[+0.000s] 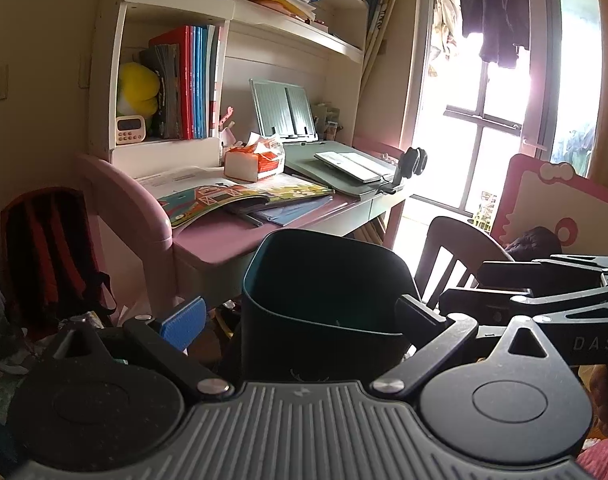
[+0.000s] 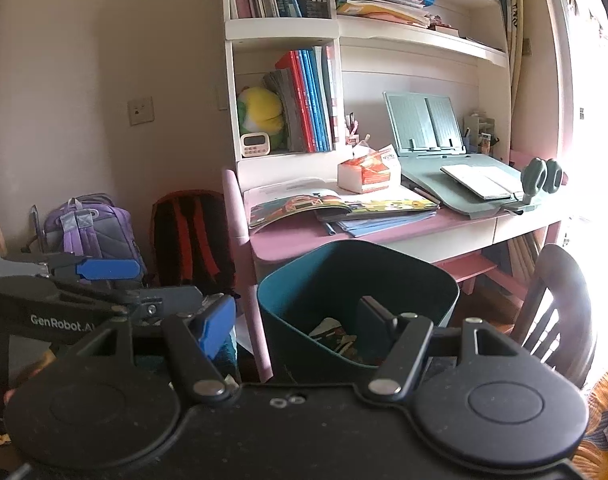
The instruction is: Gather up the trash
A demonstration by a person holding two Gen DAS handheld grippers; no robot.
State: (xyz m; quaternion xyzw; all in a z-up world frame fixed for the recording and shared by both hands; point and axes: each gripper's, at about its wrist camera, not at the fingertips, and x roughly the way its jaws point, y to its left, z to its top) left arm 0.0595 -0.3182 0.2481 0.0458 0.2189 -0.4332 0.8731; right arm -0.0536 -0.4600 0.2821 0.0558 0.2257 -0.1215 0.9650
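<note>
A dark teal trash bin point(image 1: 324, 300) stands on the floor in front of the pink desk; it also shows in the right wrist view point(image 2: 356, 280), with paper scraps point(image 2: 336, 340) at its bottom. My left gripper point(image 1: 300, 316) is open, its fingers to either side of the bin's near wall, blue pad point(image 1: 184, 322) on the left. My right gripper point(image 2: 296, 328) is open too, just in front of the bin, its right finger point(image 2: 380, 316) over the rim. Neither holds anything. Each gripper shows at the edge of the other's view.
The pink desk point(image 2: 288, 240) holds an open picture book point(image 2: 328, 204), a tissue pack point(image 2: 366, 172) and a grey book stand point(image 2: 424, 124). A dark wooden chair point(image 2: 552, 308) stands right of the bin. Backpacks point(image 2: 92, 228) lean on the wall at left.
</note>
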